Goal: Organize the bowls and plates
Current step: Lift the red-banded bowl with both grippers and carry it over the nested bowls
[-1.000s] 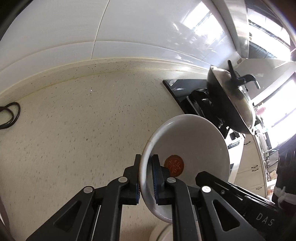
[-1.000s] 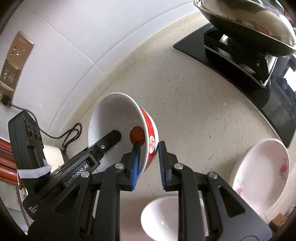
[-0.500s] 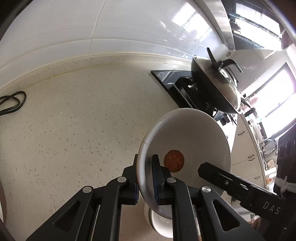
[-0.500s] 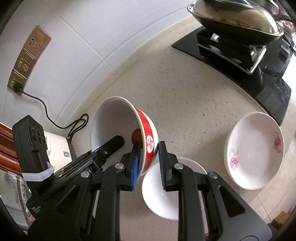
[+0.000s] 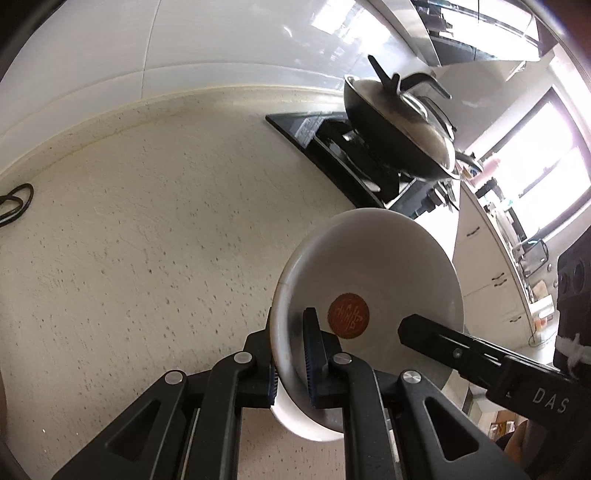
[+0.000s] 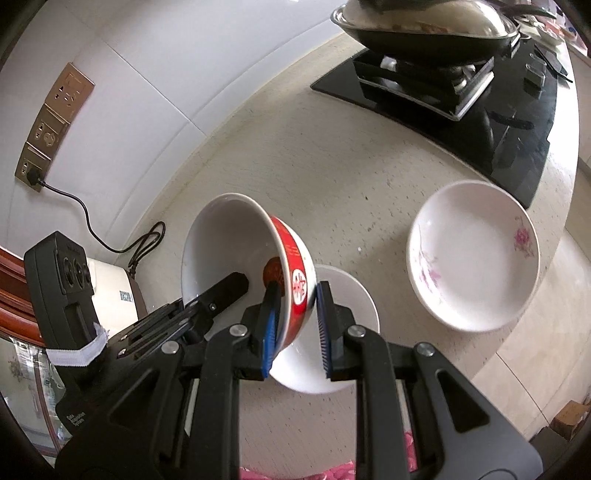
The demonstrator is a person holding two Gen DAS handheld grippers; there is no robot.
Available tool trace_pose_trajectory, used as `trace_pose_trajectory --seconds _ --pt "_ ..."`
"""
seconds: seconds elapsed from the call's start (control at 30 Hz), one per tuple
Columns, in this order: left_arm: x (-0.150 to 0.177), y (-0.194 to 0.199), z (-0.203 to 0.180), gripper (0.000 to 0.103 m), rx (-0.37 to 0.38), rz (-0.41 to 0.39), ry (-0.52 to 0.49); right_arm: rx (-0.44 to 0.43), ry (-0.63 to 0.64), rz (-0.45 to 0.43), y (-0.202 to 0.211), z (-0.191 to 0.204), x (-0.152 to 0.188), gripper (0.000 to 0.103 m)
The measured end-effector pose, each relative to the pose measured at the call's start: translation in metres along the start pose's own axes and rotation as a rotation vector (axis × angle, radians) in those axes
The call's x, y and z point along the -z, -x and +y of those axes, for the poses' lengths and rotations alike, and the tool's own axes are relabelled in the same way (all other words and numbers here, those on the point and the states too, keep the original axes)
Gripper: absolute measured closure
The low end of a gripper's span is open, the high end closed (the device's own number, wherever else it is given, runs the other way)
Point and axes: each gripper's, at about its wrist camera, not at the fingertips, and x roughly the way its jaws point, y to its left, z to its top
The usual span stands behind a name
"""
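Now carried over plain white bowl (image 6: 325, 328) on speckled counter (image 6: 332, 166). Red-banded white bowl (image 6: 236, 258) pinched by rim: left gripper (image 5: 291, 354) and right gripper (image 6: 295, 332) both clamped, probably for nesting. Flowered white plate (image 6: 474, 254) nearby.

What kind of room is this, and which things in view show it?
Most likely a home kitchen. A lidded wok sits on a black gas hob set into a speckled countertop, the wall behind is tiled, and a flowered plate lies on the counter.
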Motion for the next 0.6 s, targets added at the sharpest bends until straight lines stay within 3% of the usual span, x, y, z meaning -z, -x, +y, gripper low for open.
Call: trace_pose_trajectory --seconds 0.6 --pt "0.036 -0.014 -0.001 0.092 -0.015 0.097 -0.03 0.038 -0.009 0.08 -0.018 -0.017 0.034 0.08"
